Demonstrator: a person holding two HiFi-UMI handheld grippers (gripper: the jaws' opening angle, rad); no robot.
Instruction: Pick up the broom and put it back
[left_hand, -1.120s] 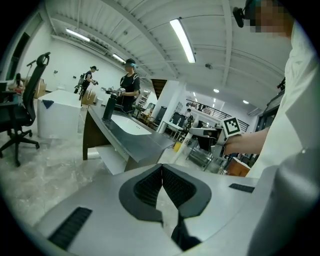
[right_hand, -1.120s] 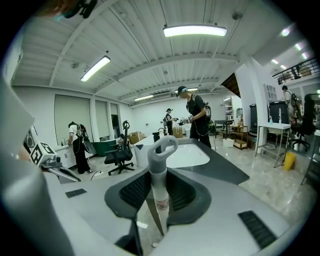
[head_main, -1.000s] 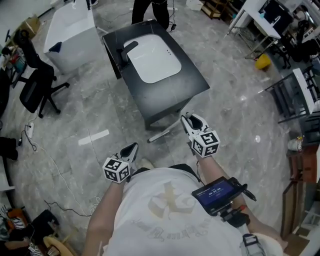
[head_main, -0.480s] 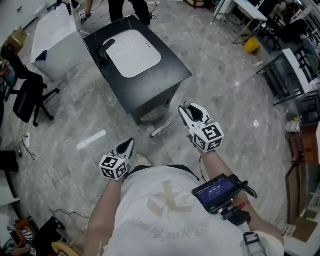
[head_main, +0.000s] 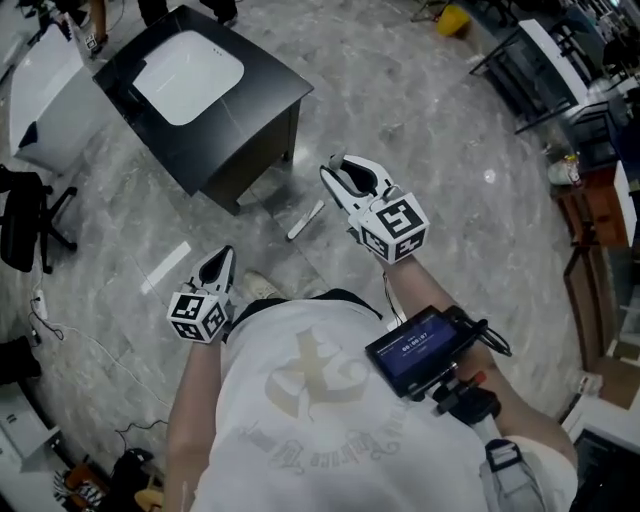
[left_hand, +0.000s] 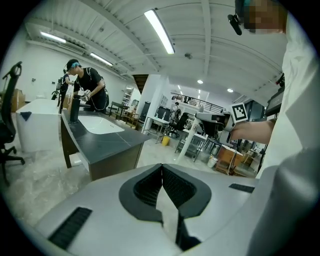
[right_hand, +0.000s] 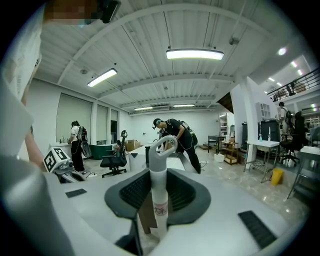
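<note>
Head view: I look steeply down over the person's white shirt onto a grey marble floor (head_main: 450, 230). The right tongs (head_main: 342, 170) reach forward under their marker cube. A white bar (head_main: 305, 220) shows just below and to their left. I judge it to be the lower shaft of the broom (right_hand: 159, 187), though I cannot see it joined to the tongs here. The left tongs (head_main: 220, 260) hang low beside the hip. A black tabletop (head_main: 235, 130) with a white basin set into it stands ahead on the left.

Left gripper view: the 2 pads are pressed together with nothing between them. Beyond them is the same tabletop, with 1 person in black standing at it.

Right gripper view: the tongs pinch the broom's white handle, which stands upright, just below its hanging loop (right_hand: 165, 142).

The step in hand looks like carrying the broom back to its place. A firm pinch and an upright handle matter most, along with swinging the lower end wide of the table leg. The loop suggests it hangs on a hook.

No view shows the brush head or the storage spot.
</note>
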